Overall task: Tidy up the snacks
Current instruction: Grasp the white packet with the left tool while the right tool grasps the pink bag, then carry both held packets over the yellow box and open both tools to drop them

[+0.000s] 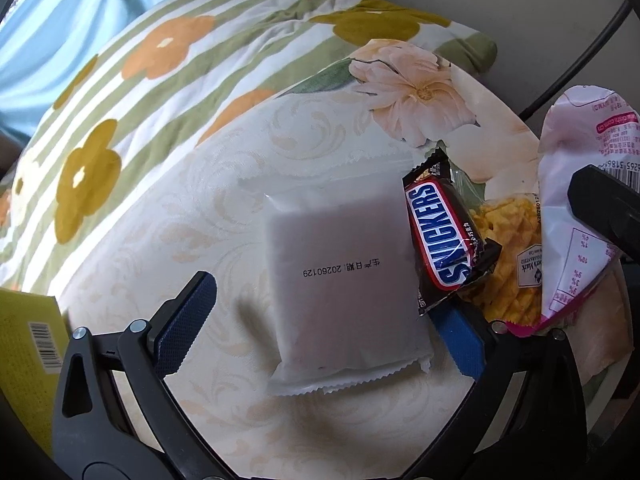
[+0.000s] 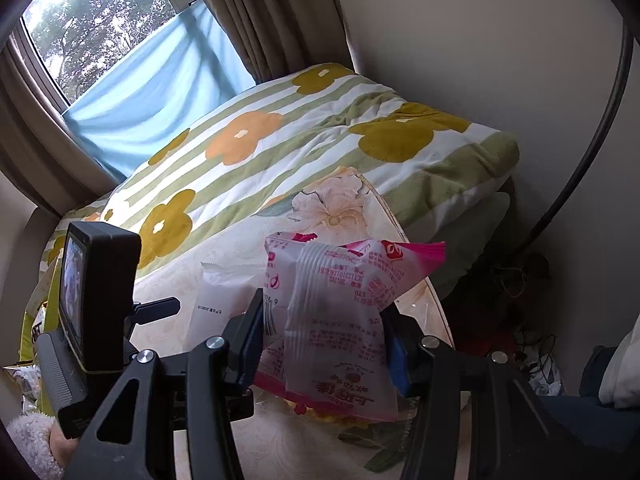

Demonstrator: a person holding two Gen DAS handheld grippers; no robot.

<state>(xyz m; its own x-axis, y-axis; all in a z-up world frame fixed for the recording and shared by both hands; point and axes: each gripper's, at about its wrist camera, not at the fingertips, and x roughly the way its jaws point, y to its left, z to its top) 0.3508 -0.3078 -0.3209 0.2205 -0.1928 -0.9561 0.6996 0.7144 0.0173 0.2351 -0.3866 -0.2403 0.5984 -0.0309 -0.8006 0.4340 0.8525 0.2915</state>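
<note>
A pink-and-white snack packet (image 2: pixel 340 332) is clamped between the two blue-padded fingers of the right gripper (image 2: pixel 324 344), which is closed on its crumpled middle; the packet is held above the counter (image 2: pixel 280 440), its printed back facing the right wrist camera. In the left wrist view the same packet (image 1: pixel 568 216) appears at the right edge, raised over a clear bag of yellow corn snacks (image 1: pixel 508 264) that lies on the counter (image 1: pixel 160 208).

A Snickers bar (image 1: pixel 446 236) rests tilted, overlapping the right edge of a flat white sealed pouch (image 1: pixel 344 280) and the left edge of the corn snack bag. The white pouch lies flat near the counter's middle, date stamp upward; in the right wrist view it (image 2: pixel 220 304) lies just behind the gripper's left finger.

The left gripper (image 1: pixel 320 328) is spread wide and holds nothing: its fingers straddle the near end of the white pouch, the left pad clear of it, the right finger (image 1: pixel 460 340) lying under the lower end of the Snickers wrapper.

A yellow box (image 1: pixel 28 360) with a barcode sits at the counter's near left edge. Behind the counter, which wears a cream floral cloth, a folded quilt (image 1: pixel 180 72) with green stripes and orange and mustard flowers lies against the wall, beside a window with a blue curtain (image 2: pixel 152 88).
</note>
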